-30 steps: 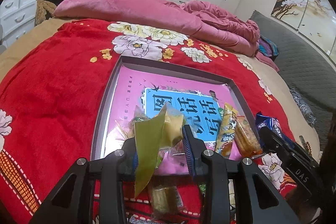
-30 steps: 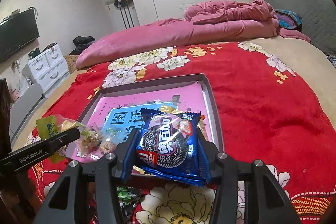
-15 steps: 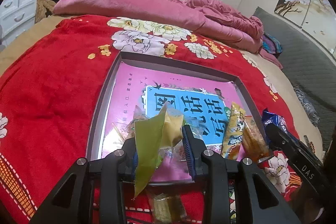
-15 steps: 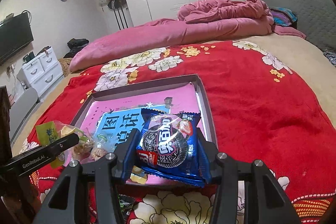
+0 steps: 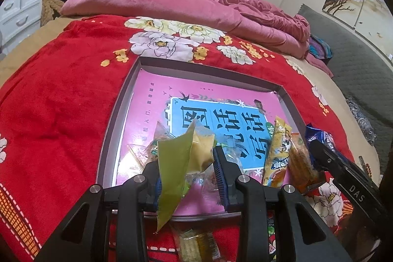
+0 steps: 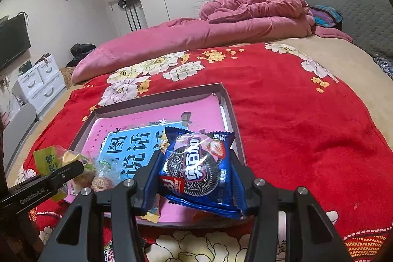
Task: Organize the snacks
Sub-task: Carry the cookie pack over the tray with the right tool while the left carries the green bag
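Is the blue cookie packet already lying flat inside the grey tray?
No, the right gripper holds the blue cookie packet above the grey tray.

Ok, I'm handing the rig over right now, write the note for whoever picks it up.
Left gripper: shut on a green and yellow snack bag, held over the near end of the box.
Right gripper: shut on a blue cookie packet, held over the box's near right corner.
Done: two long yellow snack packets and some small clear-wrapped sweets lie at the box's near end.
Left: set both held packs down in the box, then fetch the wrapped snack on the red blanket just in front of the box.
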`<action>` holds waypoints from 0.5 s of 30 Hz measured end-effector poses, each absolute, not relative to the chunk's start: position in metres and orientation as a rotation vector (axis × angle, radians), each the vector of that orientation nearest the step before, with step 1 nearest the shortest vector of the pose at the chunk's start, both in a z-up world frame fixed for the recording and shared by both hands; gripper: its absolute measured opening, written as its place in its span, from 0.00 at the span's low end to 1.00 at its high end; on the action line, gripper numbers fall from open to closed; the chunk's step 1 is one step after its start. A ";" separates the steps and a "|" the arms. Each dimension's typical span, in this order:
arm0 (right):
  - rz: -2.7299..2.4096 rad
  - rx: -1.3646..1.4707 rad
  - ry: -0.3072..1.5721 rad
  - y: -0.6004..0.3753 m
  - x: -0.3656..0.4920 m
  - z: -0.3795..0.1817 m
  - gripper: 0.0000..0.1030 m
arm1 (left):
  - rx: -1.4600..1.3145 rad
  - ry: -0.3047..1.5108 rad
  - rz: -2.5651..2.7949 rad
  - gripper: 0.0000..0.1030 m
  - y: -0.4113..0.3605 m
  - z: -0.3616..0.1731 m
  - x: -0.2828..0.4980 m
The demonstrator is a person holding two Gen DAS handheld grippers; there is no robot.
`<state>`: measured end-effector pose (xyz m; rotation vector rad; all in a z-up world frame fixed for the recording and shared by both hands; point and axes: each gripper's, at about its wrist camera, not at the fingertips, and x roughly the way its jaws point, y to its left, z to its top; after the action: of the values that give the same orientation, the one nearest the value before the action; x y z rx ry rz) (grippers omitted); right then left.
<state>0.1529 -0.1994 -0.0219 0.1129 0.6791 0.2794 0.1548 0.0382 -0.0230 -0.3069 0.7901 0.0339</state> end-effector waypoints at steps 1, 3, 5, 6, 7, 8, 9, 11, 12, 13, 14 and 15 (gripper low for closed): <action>0.278 0.110 0.683 -0.199 0.154 -0.023 0.50 | -0.305 0.790 0.033 0.34 0.038 -0.023 0.155; 0.276 0.107 0.689 -0.198 0.155 -0.024 0.50 | -0.304 0.790 0.032 0.34 0.037 -0.023 0.156; 0.274 0.105 0.692 -0.198 0.157 -0.025 0.50 | -0.301 0.790 0.029 0.34 0.036 -0.024 0.156; 0.271 0.101 0.693 -0.197 0.158 -0.026 0.50 | -0.299 0.791 0.028 0.34 0.035 -0.024 0.156; 0.271 0.100 0.695 -0.197 0.158 -0.026 0.50 | -0.298 0.791 0.027 0.34 0.035 -0.024 0.156; 0.273 0.101 0.698 -0.197 0.158 -0.027 0.50 | -0.299 0.791 0.024 0.34 0.034 -0.024 0.156; 0.273 0.101 0.700 -0.196 0.159 -0.027 0.50 | -0.299 0.791 0.022 0.34 0.034 -0.024 0.156; 0.275 0.098 0.704 -0.195 0.160 -0.028 0.50 | -0.297 0.792 0.019 0.34 0.033 -0.024 0.157; 0.276 0.096 0.706 -0.194 0.160 -0.029 0.50 | -0.296 0.791 0.018 0.34 0.032 -0.024 0.157; 0.277 0.095 0.707 -0.194 0.160 -0.029 0.50 | -0.298 0.791 0.016 0.34 0.032 -0.024 0.158; 0.277 0.094 0.708 -0.193 0.160 -0.029 0.50 | -0.299 0.791 0.014 0.34 0.032 -0.024 0.158; 0.279 0.093 0.710 -0.193 0.161 -0.030 0.50 | -0.298 0.791 0.013 0.34 0.032 -0.024 0.158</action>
<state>0.1607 -0.1925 -0.0299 0.0929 0.7101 0.2787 0.1579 0.0316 -0.0238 -0.2979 0.7912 0.0129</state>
